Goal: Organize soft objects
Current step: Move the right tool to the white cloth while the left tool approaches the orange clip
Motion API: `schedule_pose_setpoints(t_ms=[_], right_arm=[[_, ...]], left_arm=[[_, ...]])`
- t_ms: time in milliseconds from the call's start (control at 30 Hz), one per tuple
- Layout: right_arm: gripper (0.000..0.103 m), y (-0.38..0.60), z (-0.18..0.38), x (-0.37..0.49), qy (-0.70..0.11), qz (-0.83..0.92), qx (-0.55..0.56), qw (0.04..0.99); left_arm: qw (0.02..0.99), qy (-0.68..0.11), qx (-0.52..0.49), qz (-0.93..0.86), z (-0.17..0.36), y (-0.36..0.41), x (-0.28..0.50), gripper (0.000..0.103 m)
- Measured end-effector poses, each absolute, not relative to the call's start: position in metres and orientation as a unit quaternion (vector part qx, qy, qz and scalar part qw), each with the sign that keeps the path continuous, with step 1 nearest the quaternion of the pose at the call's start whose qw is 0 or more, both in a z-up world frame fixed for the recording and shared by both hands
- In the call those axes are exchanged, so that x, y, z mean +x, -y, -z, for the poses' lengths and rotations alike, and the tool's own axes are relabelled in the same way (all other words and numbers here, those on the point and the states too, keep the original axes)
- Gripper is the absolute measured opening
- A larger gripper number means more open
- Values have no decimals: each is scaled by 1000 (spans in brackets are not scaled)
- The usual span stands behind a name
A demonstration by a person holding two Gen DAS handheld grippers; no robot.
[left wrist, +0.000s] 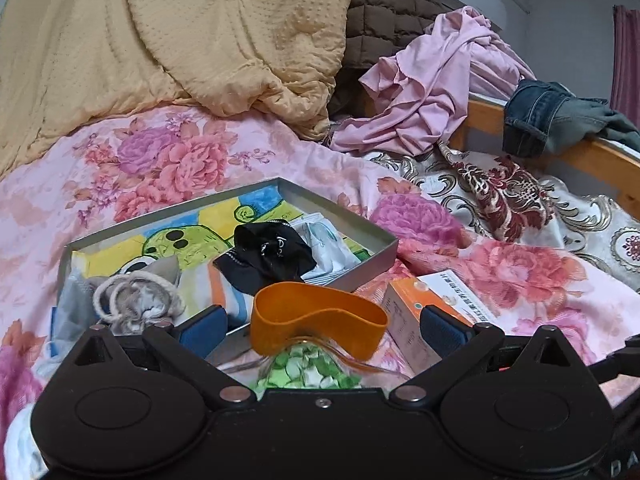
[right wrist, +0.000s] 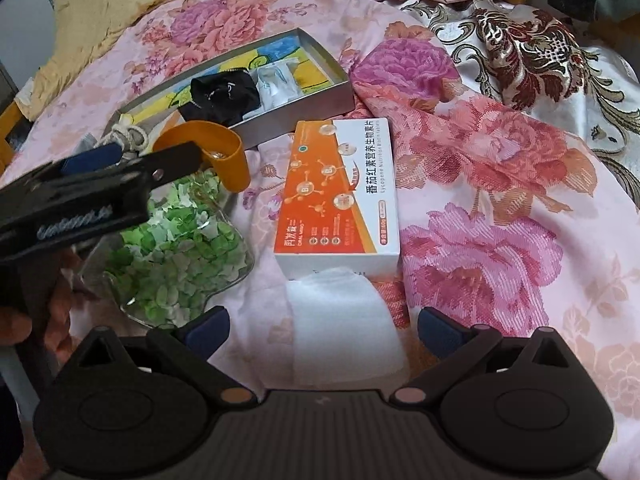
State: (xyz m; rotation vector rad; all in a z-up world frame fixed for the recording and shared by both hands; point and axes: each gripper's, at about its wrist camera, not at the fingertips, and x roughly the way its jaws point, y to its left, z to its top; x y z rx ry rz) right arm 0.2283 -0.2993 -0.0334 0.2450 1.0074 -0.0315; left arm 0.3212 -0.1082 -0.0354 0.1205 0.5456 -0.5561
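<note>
A grey shallow box (left wrist: 372, 266) (right wrist: 320, 96) lies on the floral bed cover. It holds a black cloth (left wrist: 272, 254) (right wrist: 222, 92), a grey rope-tied bundle (left wrist: 138, 300) and white packets (left wrist: 324, 240). My left gripper (left wrist: 324, 326) is open, just above an orange-lidded clear jar (left wrist: 316, 320) (right wrist: 208, 152) of green pieces. My right gripper (right wrist: 324, 326) is open over a white folded cloth (right wrist: 344, 320) that lies below an orange and white carton (right wrist: 340, 192) (left wrist: 416, 312). The left gripper's arm (right wrist: 100, 188) shows in the right wrist view.
A yellow quilt (left wrist: 160, 40) and a brown padded cover (left wrist: 384, 4) are piled at the back. Pink clothing (left wrist: 432, 92) and jeans (left wrist: 548, 116) hang over a wooden bed rail (left wrist: 480, 110). A brocade cloth (left wrist: 512, 196) (right wrist: 532, 48) lies at right.
</note>
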Motion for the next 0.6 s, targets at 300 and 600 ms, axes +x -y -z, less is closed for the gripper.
schedule_pose_setpoints(t_ms=[300,600], right_arm=[[92,296,43,239,-481,20,105,870],[71,288,57,250,-509,27,95,855]], left_arm=[[911,-285,70,288,52,119,344,100],[912,-285,65,289,58,120,347,92]])
